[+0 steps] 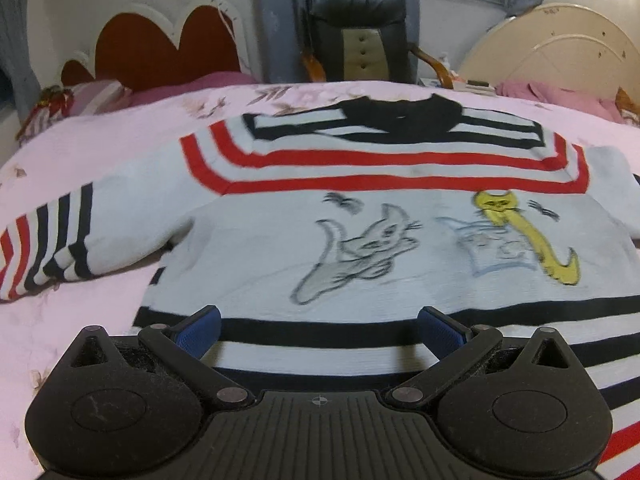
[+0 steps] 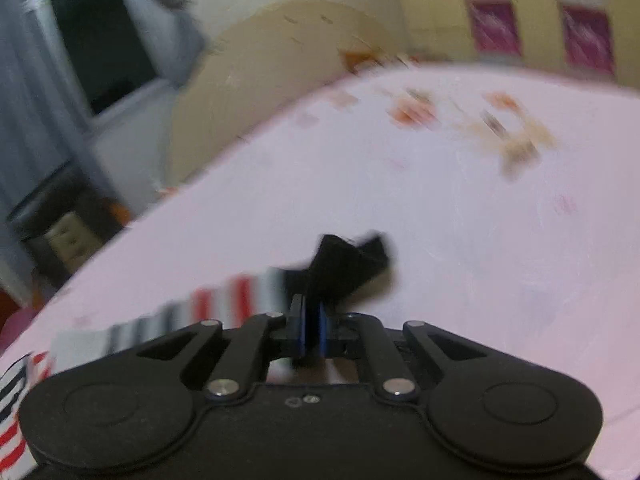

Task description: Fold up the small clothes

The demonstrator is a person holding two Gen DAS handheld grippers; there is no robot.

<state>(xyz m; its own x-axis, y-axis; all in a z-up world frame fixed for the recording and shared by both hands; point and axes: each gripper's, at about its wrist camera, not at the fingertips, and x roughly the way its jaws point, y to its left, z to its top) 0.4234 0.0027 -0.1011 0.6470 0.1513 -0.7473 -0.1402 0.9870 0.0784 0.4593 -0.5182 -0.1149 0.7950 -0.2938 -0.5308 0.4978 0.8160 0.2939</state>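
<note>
A small white sweater (image 1: 360, 240) with red and black stripes and cat drawings lies flat on the pink bed cover (image 1: 100, 140), collar at the far end. One striped sleeve (image 1: 48, 240) points out to the left. My left gripper (image 1: 320, 320) hovers open over the black-striped hem, its blue pads (image 1: 200, 332) spread wide with nothing between them. In the right wrist view, my right gripper (image 2: 312, 308) is shut on the black cuff (image 2: 348, 264) of the other striped sleeve (image 2: 224, 300), which trails off to the left across the bed.
A red scalloped headboard (image 1: 168, 48) and a black chair (image 1: 356, 36) stand beyond the bed. A cream curved board (image 1: 560, 44) and pink clothes (image 1: 560, 96) sit at the far right. A dark window (image 2: 100, 40) shows in the blurred right wrist view.
</note>
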